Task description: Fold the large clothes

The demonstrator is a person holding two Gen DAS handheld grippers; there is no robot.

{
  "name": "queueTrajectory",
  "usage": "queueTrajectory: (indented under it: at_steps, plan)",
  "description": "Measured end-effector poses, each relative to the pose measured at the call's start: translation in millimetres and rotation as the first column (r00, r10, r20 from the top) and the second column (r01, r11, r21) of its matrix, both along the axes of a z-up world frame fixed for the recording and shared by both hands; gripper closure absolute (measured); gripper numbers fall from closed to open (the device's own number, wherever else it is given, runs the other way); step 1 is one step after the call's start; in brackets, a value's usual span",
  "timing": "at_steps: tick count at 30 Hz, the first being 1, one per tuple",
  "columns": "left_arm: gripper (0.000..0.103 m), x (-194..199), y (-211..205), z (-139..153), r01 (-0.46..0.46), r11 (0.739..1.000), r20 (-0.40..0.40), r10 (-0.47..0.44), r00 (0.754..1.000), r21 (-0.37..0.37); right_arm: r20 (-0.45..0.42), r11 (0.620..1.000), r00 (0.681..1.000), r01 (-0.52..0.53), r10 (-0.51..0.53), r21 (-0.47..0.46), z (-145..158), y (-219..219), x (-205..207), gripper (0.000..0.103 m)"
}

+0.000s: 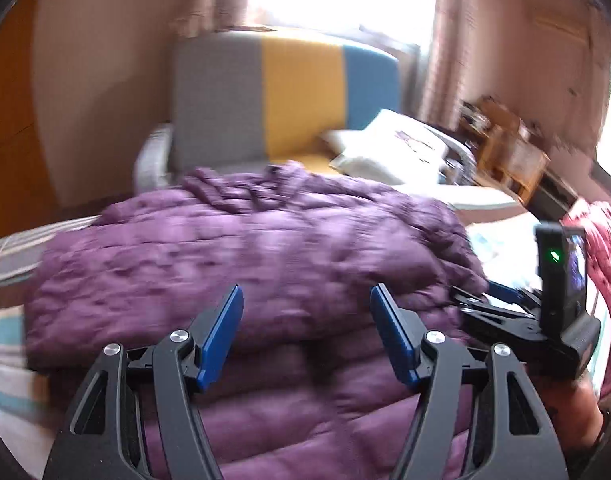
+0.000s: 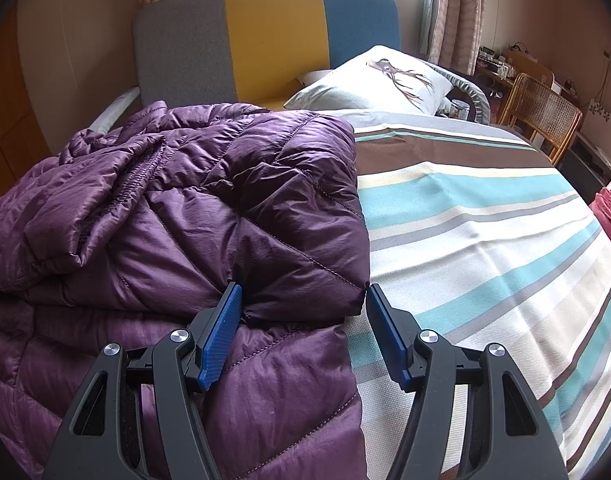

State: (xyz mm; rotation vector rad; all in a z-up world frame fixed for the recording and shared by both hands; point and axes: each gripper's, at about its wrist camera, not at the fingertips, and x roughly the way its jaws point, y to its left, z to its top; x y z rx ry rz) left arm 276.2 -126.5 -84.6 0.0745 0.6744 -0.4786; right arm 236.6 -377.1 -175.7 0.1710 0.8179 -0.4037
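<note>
Striped bedspread [image 2: 485, 216]; folded purple puffer jacket [image 2: 209, 208]; no readable writing.

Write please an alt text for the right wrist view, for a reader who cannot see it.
A shiny purple quilted down jacket, partly folded, lies on a bed with a striped cover in turquoise, white and brown. The right gripper has its blue-padded jaws open around the jacket's near corner. Behind are a white pillow with a deer print and a grey, yellow and blue headboard.
</note>
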Motion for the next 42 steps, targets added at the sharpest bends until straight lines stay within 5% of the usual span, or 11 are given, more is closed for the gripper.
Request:
queueTrajectory:
  at_steps: [7,11,20,32,42]
  plan:
    - [0.046,35.5,96.0,4.3,-0.263,0.965,-0.019,0.263,0.965,0.002,0.069,0.999,0.997,-0.028,0.031,-0.033,30.1,11.6,-13.3,0.040]
    - [0.051,56.2,119.0,-2.0,-0.326,0.945,-0.031,0.327,0.945,0.030,0.171,0.993,0.978,-0.117,0.119,-0.023,66.3,40.8,-11.9,0.040]
    - [0.059,80.6,92.1,-28.0,-0.283,0.949,-0.045,0.292,0.955,0.140,0.086,0.946,0.942,-0.322,0.324,-0.031,64.5,118.1,58.8,0.040]
    - [0.058,103.2,95.8,-68.6,-0.280,0.952,-0.140,0.296,0.945,0.123,0.019,0.968,0.970,-0.241,0.240,0.072,5.7,87.1,86.7,0.038]
    - [0.056,90.3,96.1,-55.5,-0.290,0.948,-0.130,0.306,0.943,0.130,0.032,0.967,0.970,-0.242,0.240,0.085,14.8,84.2,77.7,0.038]
